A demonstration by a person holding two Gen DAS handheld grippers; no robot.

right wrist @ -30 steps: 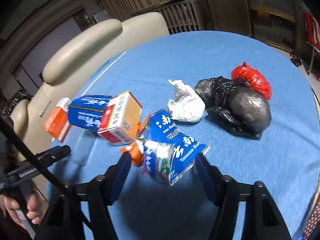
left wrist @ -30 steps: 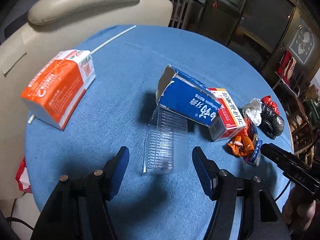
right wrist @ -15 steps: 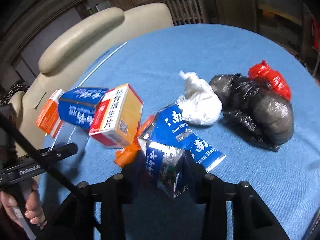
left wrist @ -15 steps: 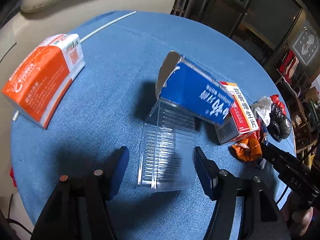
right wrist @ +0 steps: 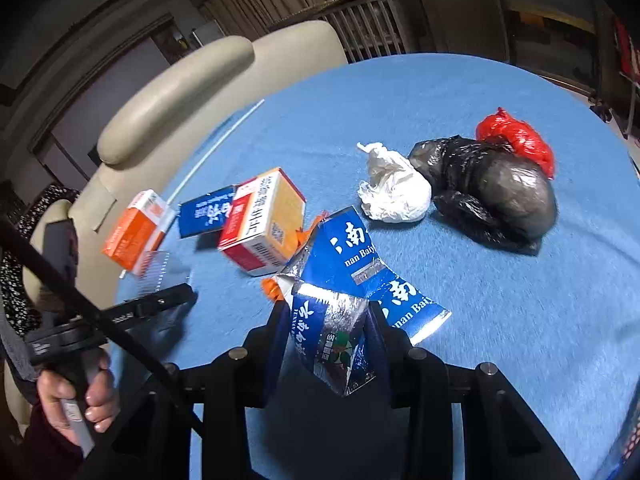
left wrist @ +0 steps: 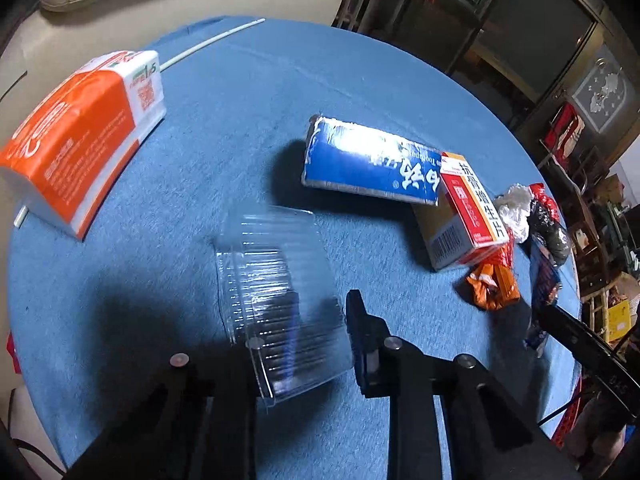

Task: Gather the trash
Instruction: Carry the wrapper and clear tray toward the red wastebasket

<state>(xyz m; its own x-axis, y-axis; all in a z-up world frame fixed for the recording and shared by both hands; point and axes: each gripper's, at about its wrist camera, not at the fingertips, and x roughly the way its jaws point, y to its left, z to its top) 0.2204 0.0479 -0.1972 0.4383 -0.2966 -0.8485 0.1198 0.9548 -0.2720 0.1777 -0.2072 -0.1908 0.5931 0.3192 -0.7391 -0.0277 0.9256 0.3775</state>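
- The left gripper (left wrist: 316, 344) has clamped its jaws on the near end of the clear plastic tray (left wrist: 276, 292); pinching the thin ribbed wall is likely the only way to lift something so flimsy.
- The right gripper (right wrist: 328, 344) is closed on the torn blue carton (right wrist: 340, 320), squeezing its foil-lined flap, so the rest of the carton trails onto the blue tablecloth (right wrist: 520, 340).
- Each claw holds one piece, which suggests two items are being collected at once.
- Waiting on the cloth are the orange box (left wrist: 76, 148), the blue toothpaste box (left wrist: 372, 164) and the red and yellow box (left wrist: 464, 216) leaning on it.
- Farther off sit the white wad (right wrist: 394, 190), the black bag (right wrist: 492, 192) and the red bag (right wrist: 516, 140), bunched together.
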